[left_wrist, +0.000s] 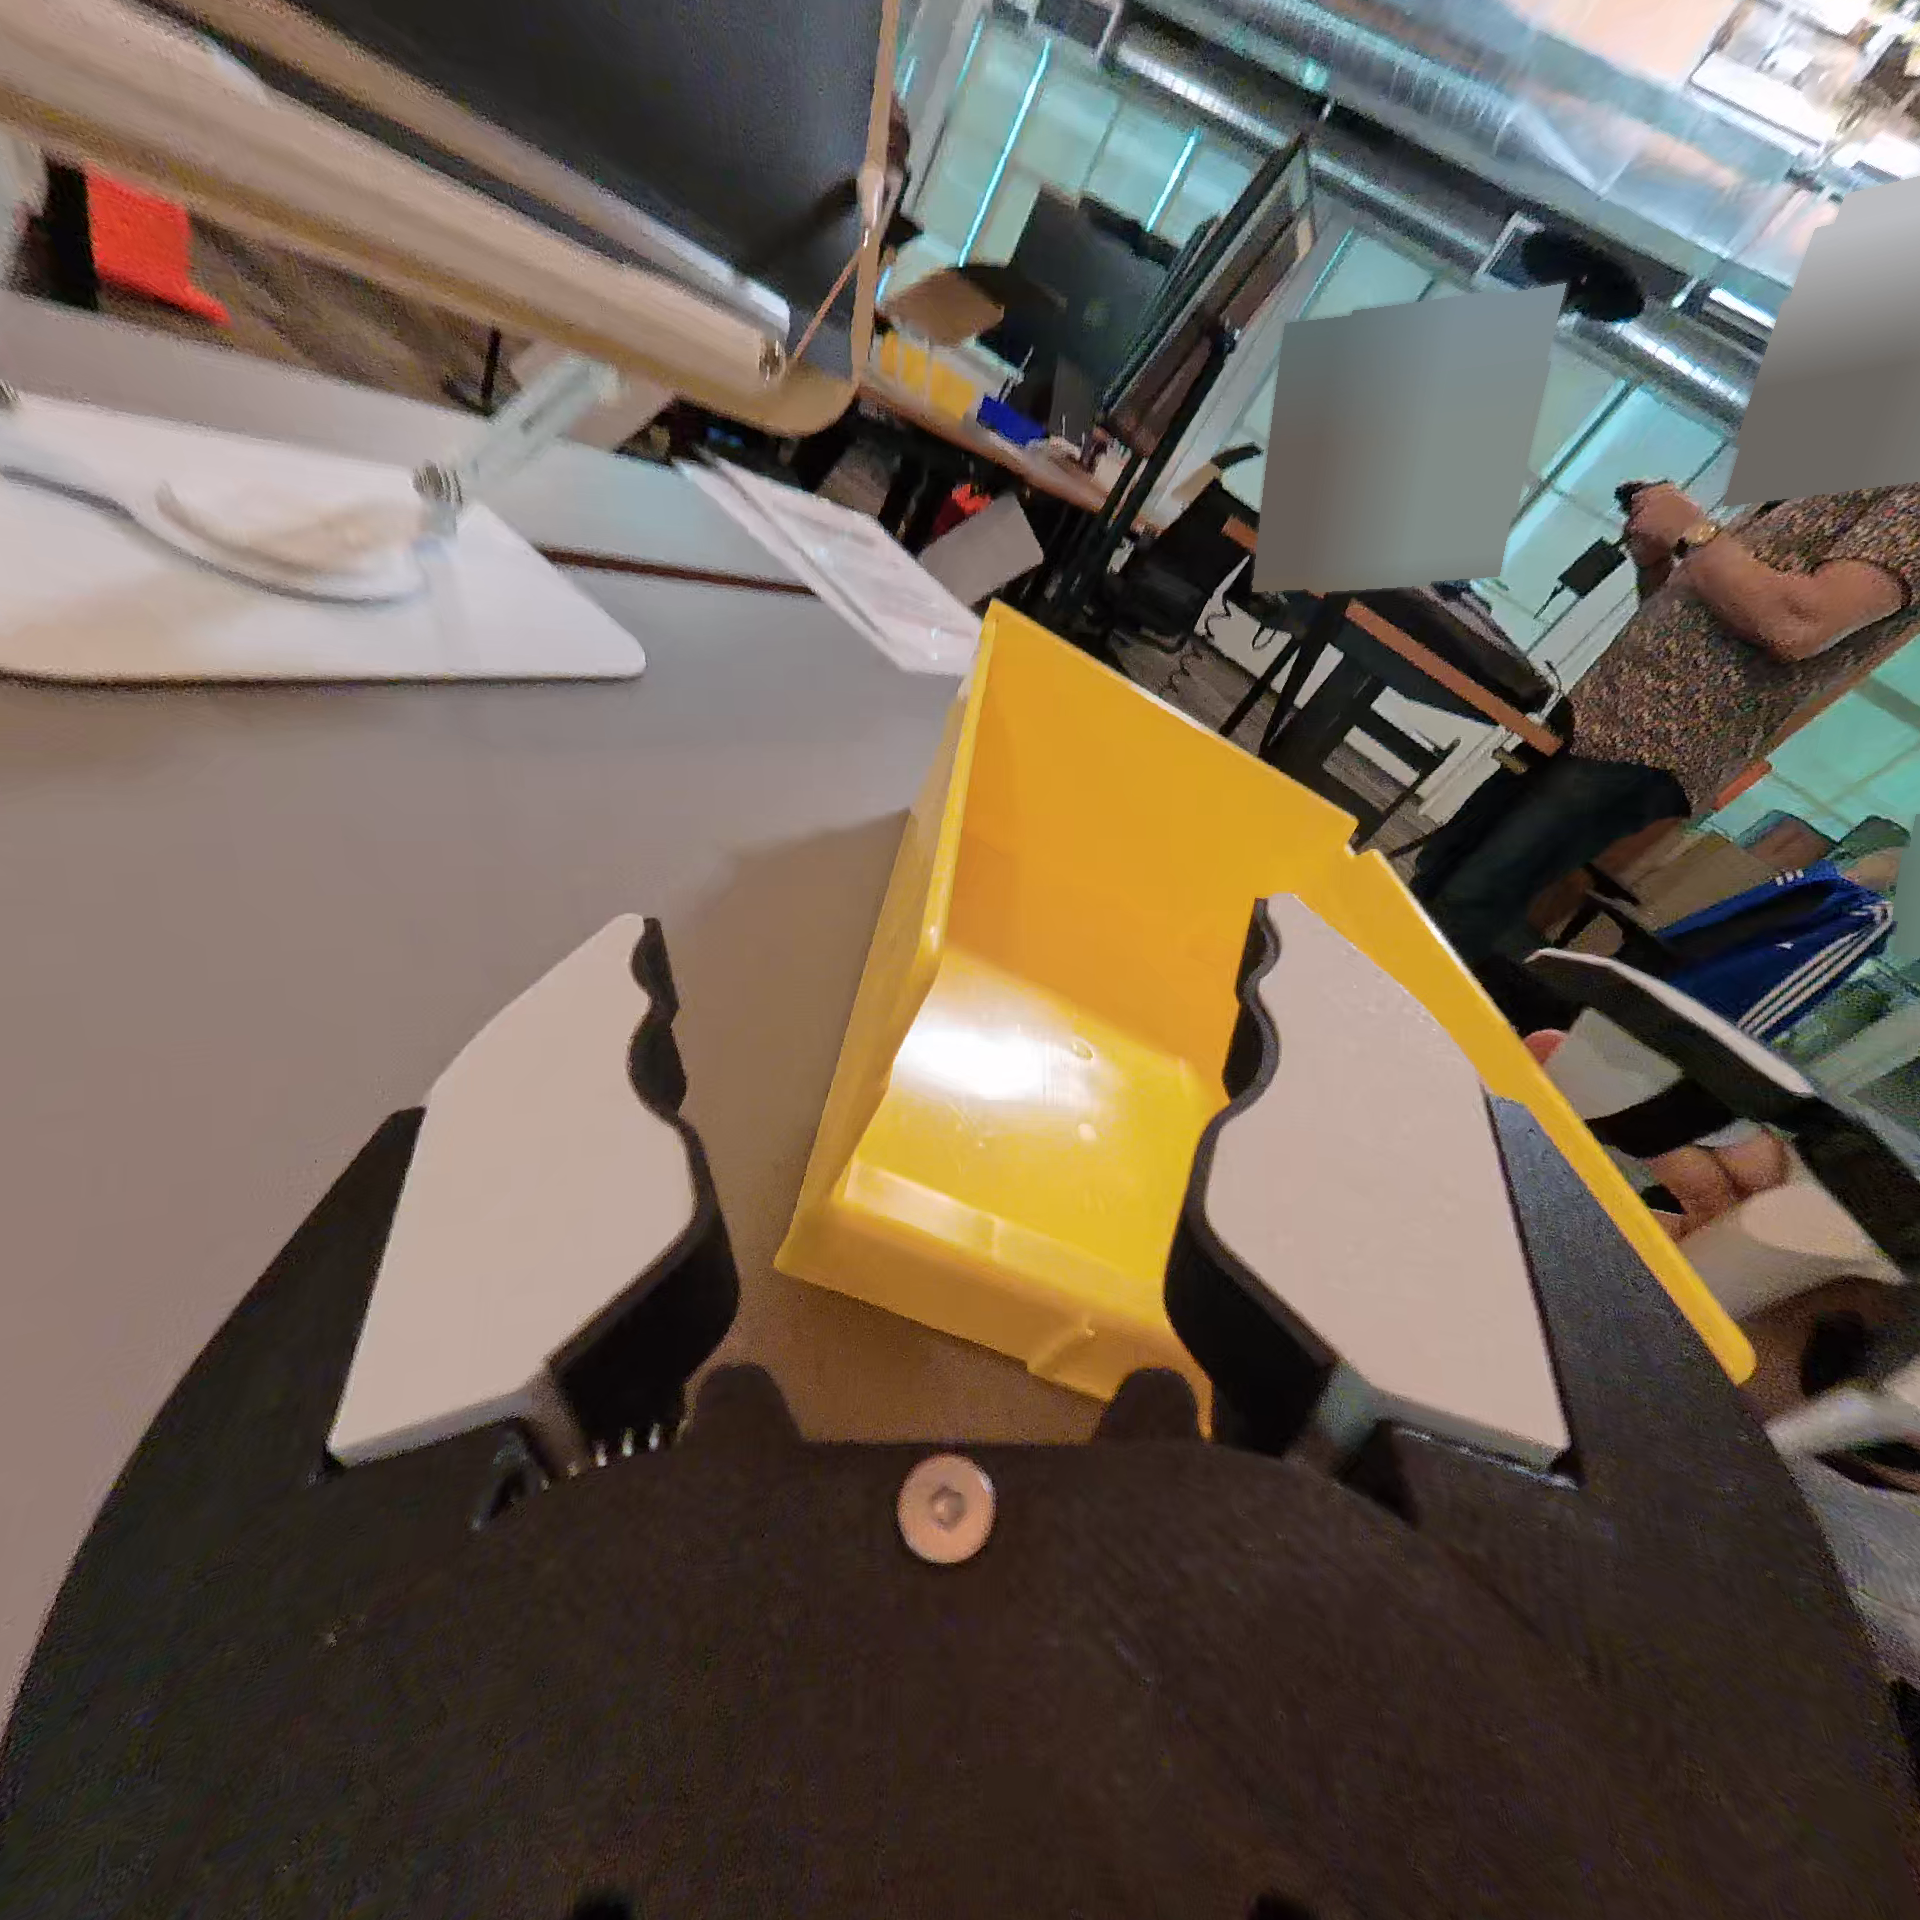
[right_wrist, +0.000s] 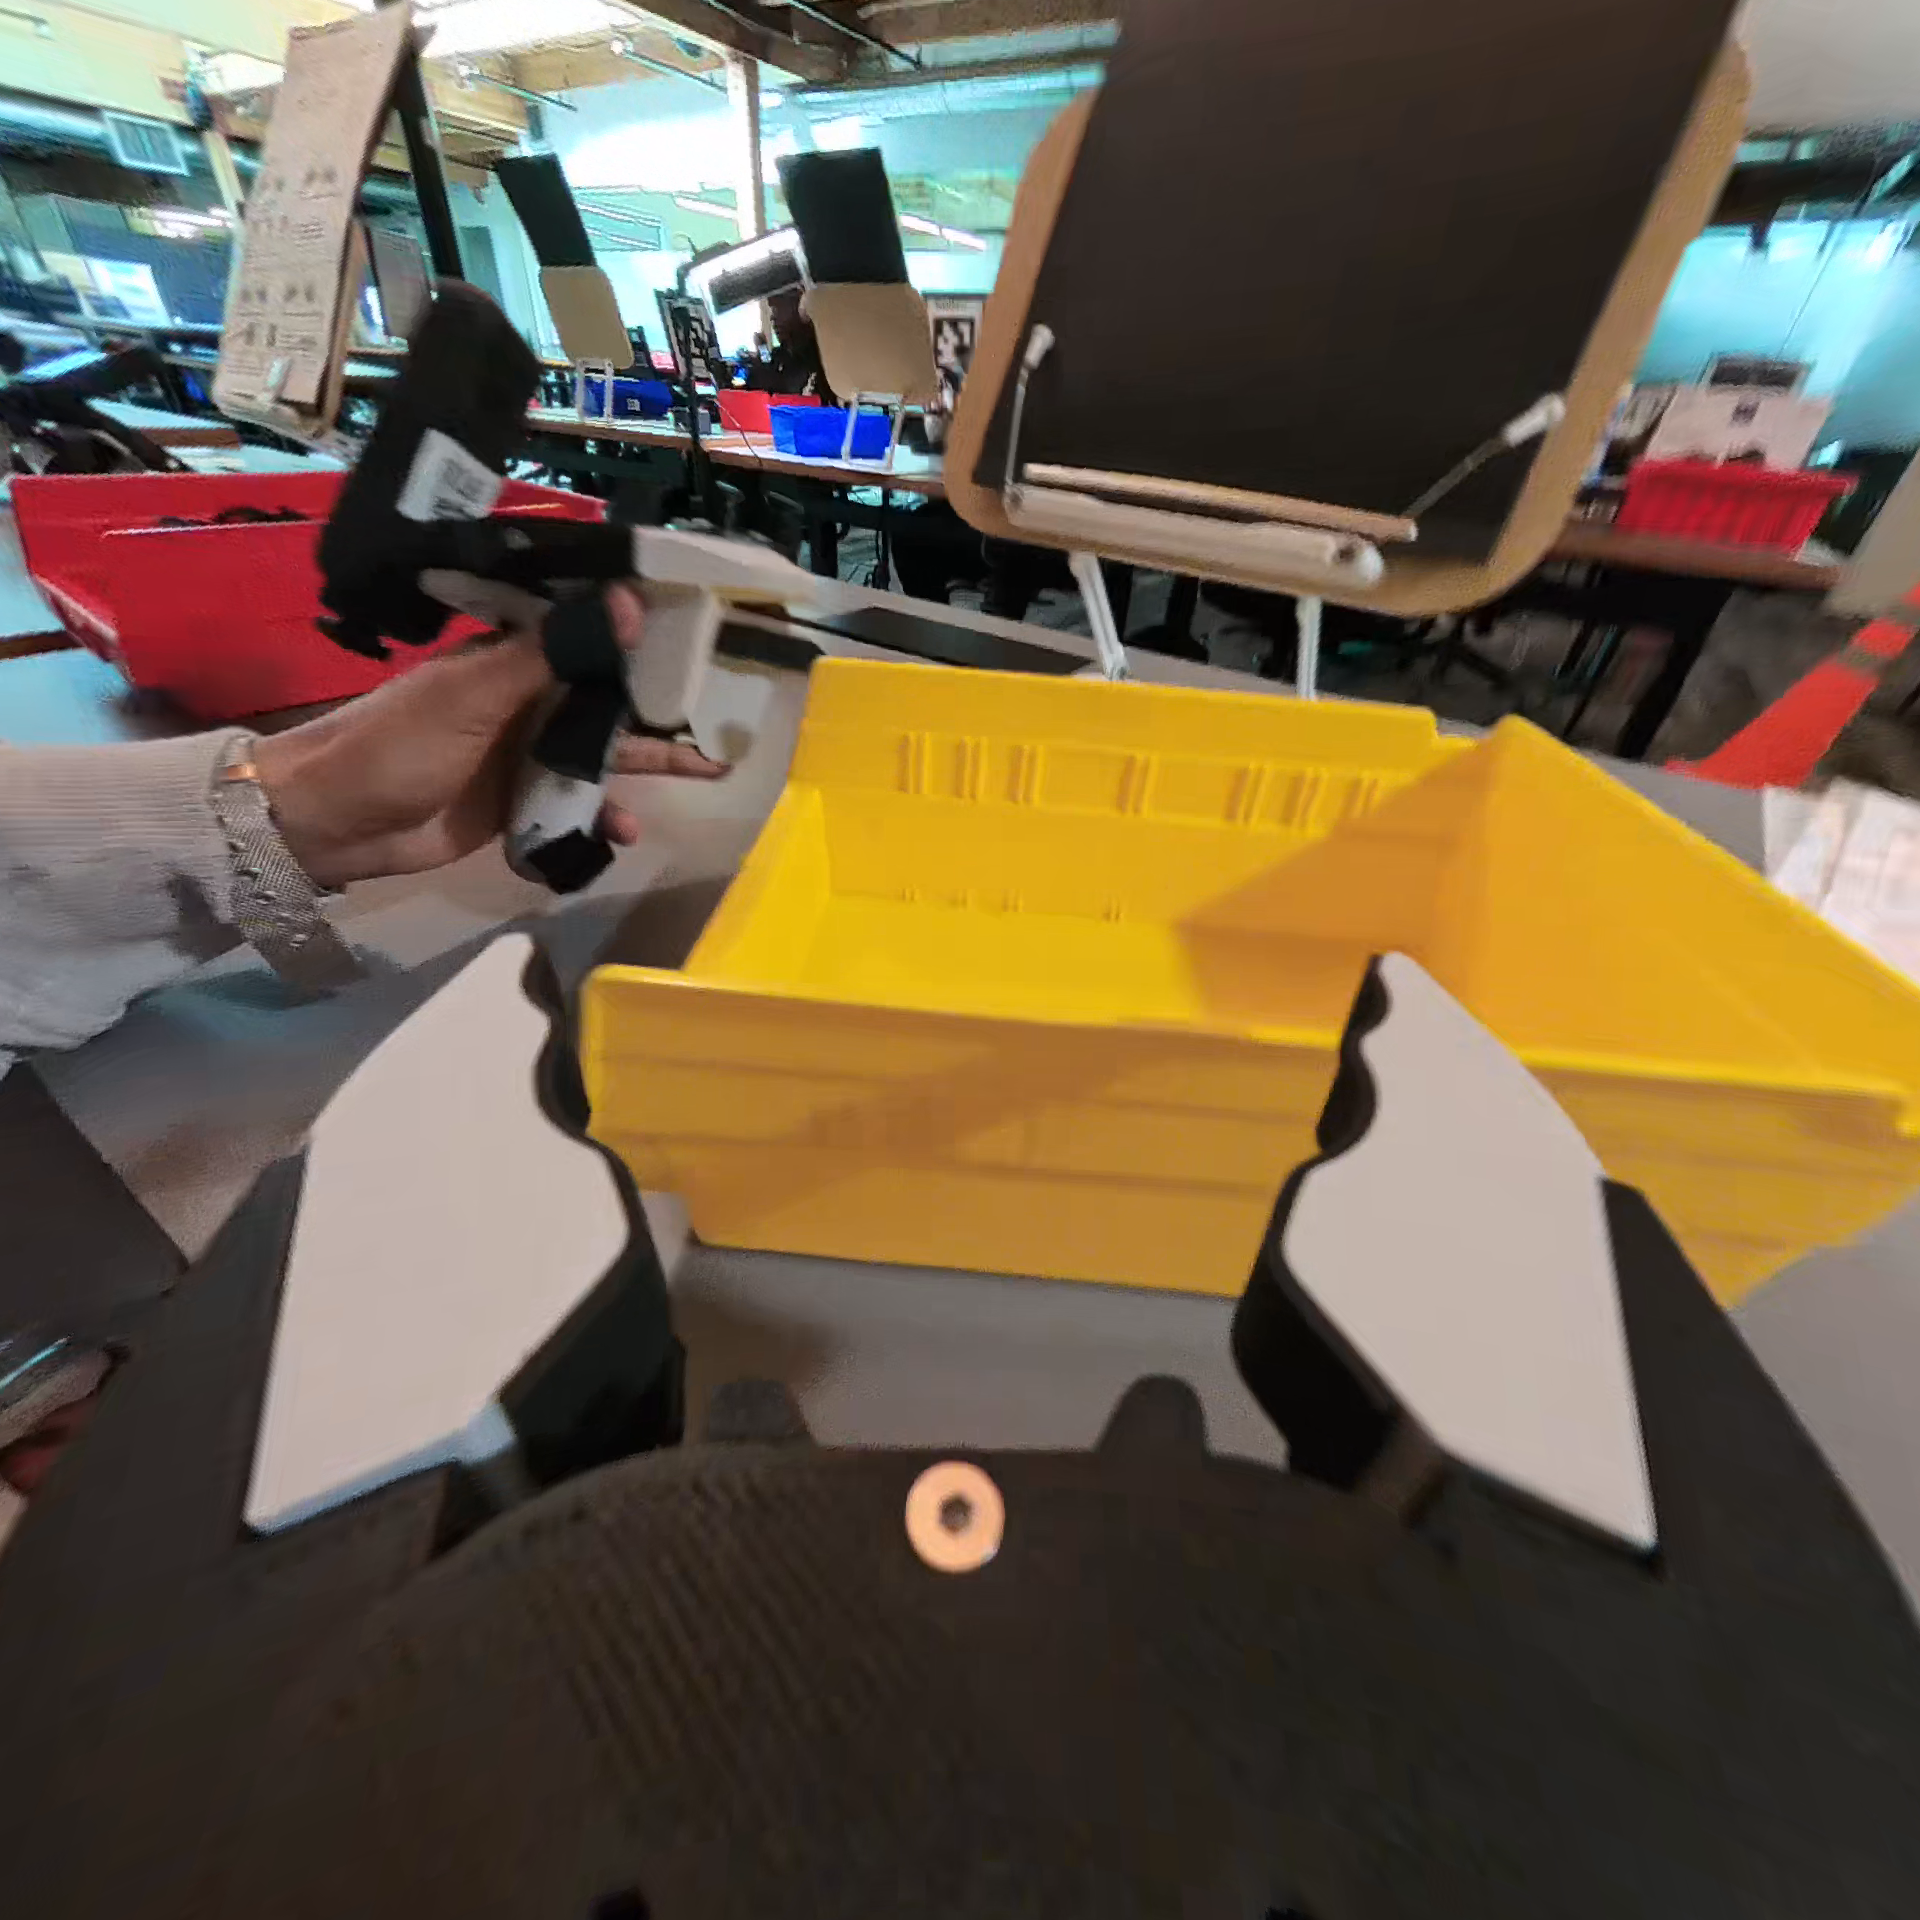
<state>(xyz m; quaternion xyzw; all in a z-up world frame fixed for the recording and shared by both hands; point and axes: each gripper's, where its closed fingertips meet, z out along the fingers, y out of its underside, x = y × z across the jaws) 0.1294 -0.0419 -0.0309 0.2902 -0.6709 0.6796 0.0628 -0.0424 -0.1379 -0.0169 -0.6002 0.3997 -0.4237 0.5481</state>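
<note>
An empty yellow plastic bin (right_wrist: 987, 1091) stands on the grey table (right_wrist: 935, 1351). My right gripper (right_wrist: 956, 961) is open and empty, just in front of the bin's long side wall. My left gripper (left_wrist: 956, 925) is open and empty too. It faces the low open end of the bin (left_wrist: 1081, 862), with its right finger (left_wrist: 1351, 1143) over the bin's inside and its left finger (left_wrist: 540, 1195) over the table. In the right wrist view a hand (right_wrist: 416, 769) holds the left gripper (right_wrist: 665, 644) at the bin's left end.
A red bin (right_wrist: 208, 613) sits on the table at far left. A stand with a black board (right_wrist: 1351, 260) rises behind the yellow bin; its white base plate (left_wrist: 312, 613) lies on the table. A person (left_wrist: 1704, 665) stands beyond the table edge. Blue bins (right_wrist: 831, 426) sit on far tables.
</note>
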